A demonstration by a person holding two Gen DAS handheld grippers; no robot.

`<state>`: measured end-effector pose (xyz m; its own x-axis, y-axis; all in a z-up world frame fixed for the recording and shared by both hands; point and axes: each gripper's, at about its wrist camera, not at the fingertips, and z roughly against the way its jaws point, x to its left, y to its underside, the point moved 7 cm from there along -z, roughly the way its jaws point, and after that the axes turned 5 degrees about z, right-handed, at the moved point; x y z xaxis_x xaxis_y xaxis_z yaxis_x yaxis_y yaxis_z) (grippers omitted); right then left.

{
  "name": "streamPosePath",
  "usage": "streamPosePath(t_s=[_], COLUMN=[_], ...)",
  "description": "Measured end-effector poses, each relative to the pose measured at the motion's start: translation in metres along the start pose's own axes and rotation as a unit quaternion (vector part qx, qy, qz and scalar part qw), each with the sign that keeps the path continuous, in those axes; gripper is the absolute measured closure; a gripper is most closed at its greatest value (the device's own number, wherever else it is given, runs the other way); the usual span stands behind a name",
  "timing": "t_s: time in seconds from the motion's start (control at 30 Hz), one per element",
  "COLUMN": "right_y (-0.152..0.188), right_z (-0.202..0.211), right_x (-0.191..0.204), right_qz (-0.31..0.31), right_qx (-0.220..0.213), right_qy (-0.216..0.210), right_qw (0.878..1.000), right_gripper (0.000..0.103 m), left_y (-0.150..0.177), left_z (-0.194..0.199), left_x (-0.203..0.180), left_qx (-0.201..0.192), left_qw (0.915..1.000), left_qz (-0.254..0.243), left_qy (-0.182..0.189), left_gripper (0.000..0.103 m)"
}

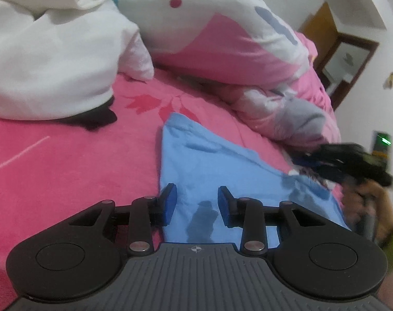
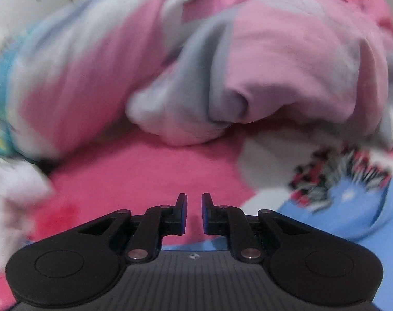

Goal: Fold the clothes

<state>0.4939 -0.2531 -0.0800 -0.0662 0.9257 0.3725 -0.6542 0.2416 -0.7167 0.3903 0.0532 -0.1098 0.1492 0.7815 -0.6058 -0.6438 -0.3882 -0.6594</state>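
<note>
A light blue garment (image 1: 209, 160) lies flat on the pink bed sheet (image 1: 66, 160) in the left wrist view. My left gripper (image 1: 197, 194) is open and empty just above the garment's near part. In the right wrist view, blurred by motion, my right gripper (image 2: 194, 202) has its jaws a narrow gap apart with nothing between them, over the pink sheet (image 2: 144, 176). The blue garment (image 2: 351, 217) shows at the lower right with a patterned patch (image 2: 333, 178). The right gripper also shows as a dark blur in the left wrist view (image 1: 351, 163).
A white bundle of cloth (image 1: 54, 51) lies at the back left, with a dark item (image 1: 98, 119) under its edge. A pink, white and grey duvet (image 1: 222, 41) is heaped along the back, and fills the right wrist view (image 2: 248, 64). A wall and a wooden door frame (image 1: 351, 57) stand to the right.
</note>
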Motion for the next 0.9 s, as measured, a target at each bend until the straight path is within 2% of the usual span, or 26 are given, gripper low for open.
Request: streamPosePath(t_s=[0.1, 0.17, 0.27, 0.3, 0.47, 0.63, 0.8, 0.87, 0.9], right_y=[0.035, 0.053, 0.066, 0.062, 0.040, 0.030, 0.020, 0.010, 0.001], right_z=[0.016, 0.005, -0.042, -0.050, -0.013, 0.021, 0.056, 0.036, 0.029], right_x=[0.046, 0.067, 0.066, 0.065, 0.051, -0.022, -0.096, -0.121, -0.131], right_qz=[0.029, 0.053, 0.055, 0.039, -0.021, -0.013, -0.004, -0.024, -0.033], right_qx=[0.056, 0.085, 0.102, 0.080, 0.030, 0.038, 0.047, 0.041, 0.025], right_qy=[-0.094, -0.104, -0.059, -0.057, -0.073, 0.007, 0.090, 0.104, 0.101], right_qw=[0.994, 0.990, 0.992, 0.994, 0.997, 0.999, 0.995, 0.993, 0.994], right_gripper=[0.091, 0.090, 0.093, 0.094, 0.091, 0.091, 0.090, 0.091, 0.092], left_y=[-0.004, -0.005, -0.005, -0.005, -0.005, -0.005, -0.005, -0.005, -0.005], left_z=[0.001, 0.001, 0.000, 0.000, 0.000, -0.002, -0.004, -0.005, -0.005], left_x=[0.008, 0.014, 0.017, 0.017, 0.017, 0.017, 0.019, 0.019, 0.020], left_qx=[-0.009, -0.012, -0.013, -0.013, -0.012, -0.011, -0.013, -0.013, -0.013], left_qw=[0.9996, 0.9988, 0.9979, 0.9978, 0.9979, 0.9981, 0.9978, 0.9976, 0.9975], left_qz=[0.027, 0.046, 0.059, 0.059, 0.058, 0.057, 0.060, 0.062, 0.063], left_qy=[-0.001, 0.010, 0.024, 0.026, 0.026, 0.023, 0.028, 0.030, 0.031], left_gripper=[0.068, 0.068, 0.068, 0.068, 0.068, 0.068, 0.068, 0.068, 0.068])
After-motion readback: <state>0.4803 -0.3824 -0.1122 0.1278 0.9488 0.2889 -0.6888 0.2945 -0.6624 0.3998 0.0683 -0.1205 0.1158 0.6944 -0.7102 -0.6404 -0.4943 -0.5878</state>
